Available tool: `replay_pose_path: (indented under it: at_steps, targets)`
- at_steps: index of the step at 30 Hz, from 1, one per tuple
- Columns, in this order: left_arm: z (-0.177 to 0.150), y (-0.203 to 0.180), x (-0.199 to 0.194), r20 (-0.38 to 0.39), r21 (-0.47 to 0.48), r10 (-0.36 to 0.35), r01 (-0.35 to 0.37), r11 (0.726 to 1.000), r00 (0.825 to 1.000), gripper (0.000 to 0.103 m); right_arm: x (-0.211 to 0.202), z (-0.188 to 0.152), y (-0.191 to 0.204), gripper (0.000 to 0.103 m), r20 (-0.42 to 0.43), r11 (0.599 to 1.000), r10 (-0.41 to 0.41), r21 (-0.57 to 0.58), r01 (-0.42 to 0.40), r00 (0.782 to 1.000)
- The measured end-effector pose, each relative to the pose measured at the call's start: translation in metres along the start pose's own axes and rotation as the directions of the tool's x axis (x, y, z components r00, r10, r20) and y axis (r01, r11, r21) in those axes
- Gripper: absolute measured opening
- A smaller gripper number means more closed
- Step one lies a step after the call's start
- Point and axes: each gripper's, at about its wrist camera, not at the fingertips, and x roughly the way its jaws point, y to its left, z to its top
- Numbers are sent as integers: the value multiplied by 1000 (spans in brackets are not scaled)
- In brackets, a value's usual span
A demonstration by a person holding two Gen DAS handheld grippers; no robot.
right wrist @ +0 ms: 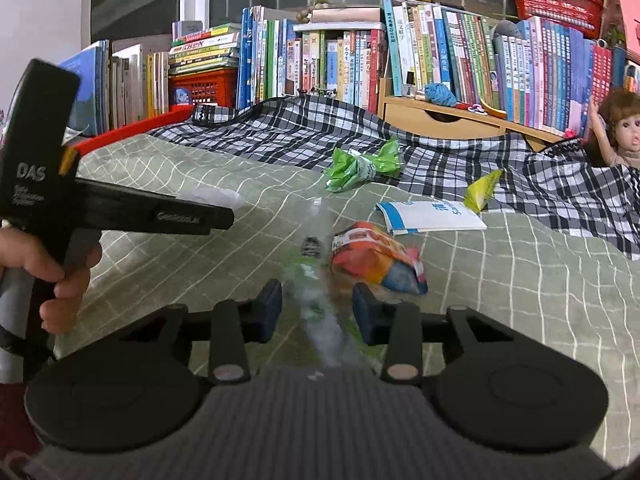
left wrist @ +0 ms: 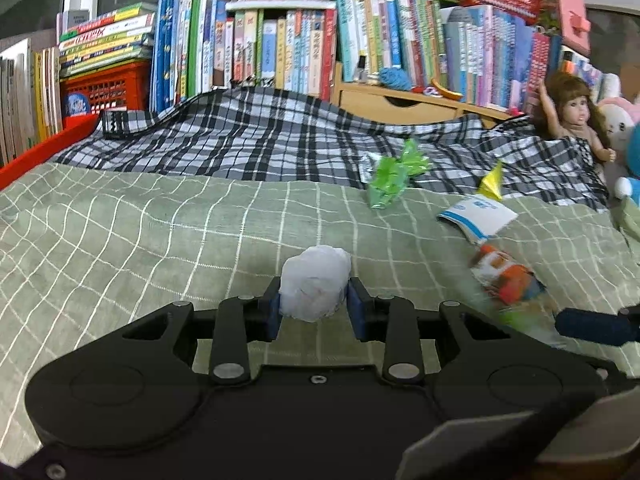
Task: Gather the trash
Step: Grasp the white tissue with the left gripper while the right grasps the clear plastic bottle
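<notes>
My left gripper (left wrist: 315,308) is shut on a crumpled white tissue ball (left wrist: 314,284) just above the green checked bedspread (left wrist: 160,240). My right gripper (right wrist: 317,310) stands open, its blue pads on either side of a blurred clear plastic bottle (right wrist: 316,280) with a green label; a gap shows on each side. An orange snack packet (right wrist: 376,258) lies just right of the bottle. Further back lie a white-and-blue packet (right wrist: 430,216), a yellow wrapper (right wrist: 482,190) and a green wrapper (right wrist: 360,166). A hand (right wrist: 60,280) holds the left tool at the left edge.
A black-and-white plaid cloth (left wrist: 260,140) covers the far part of the bed. Rows of books (left wrist: 280,48) and a wooden drawer box (left wrist: 400,102) stand behind it. A red bin edge (left wrist: 40,152) is at the left. A doll (left wrist: 576,120) and plush toys sit at the right.
</notes>
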Motion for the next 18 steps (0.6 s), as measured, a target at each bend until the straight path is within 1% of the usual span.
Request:
replay_pose_path:
  at_steps: [1,3,4,5,6,8,9,10,15,16,17,18]
  targets:
    - [-2,-2,-6,6,5,-4,4,1000,1000,31,-4,-1,0,38,2,1000,0,2,0,1000]
    - [-4,-6,-16,15,13,-12,12,1000,1000,31,-9,-4,0,31,-2,1000,-6,-8,6,1000]
    - [-6,-8,-21,18,16,-18,18,1000,1000,31,-11,-6,1,31,-5,1000,-5,-12,5,1000]
    - [-7,-9,-26,20,18,-23,22,1000,1000,31,-13,-7,1,32,-3,1000,2,-12,-2,1000]
    - [-8,-11,-30,22,19,-26,25,1000,999,31,-14,-8,1,37,2,1000,8,-10,-8,1000]
    - [-10,-14,-37,26,26,-27,27,999,999,31,-13,-7,5,39,8,1000,16,-12,-16,1000]
    - [-12,-15,-41,26,28,-25,24,999,999,31,-11,-6,7,50,10,1000,22,-13,-22,1000]
    - [-13,-16,-43,25,30,-22,21,999,999,31,-8,-5,9,53,10,999,30,-13,-30,999]
    - [-16,-18,-49,14,46,-8,7,999,1000,31,20,0,18,56,-17,999,26,-20,-26,1000]
    - [-17,-18,-49,11,49,-5,5,999,1000,31,27,0,19,55,-33,1000,19,-15,-19,999]
    - [-18,-18,-50,8,50,-3,3,999,1000,31,31,-1,19,49,-47,1000,19,-5,-19,999]
    - [-18,-18,-51,5,51,-4,4,999,1000,31,33,-2,18,36,-53,1000,16,10,-16,998]
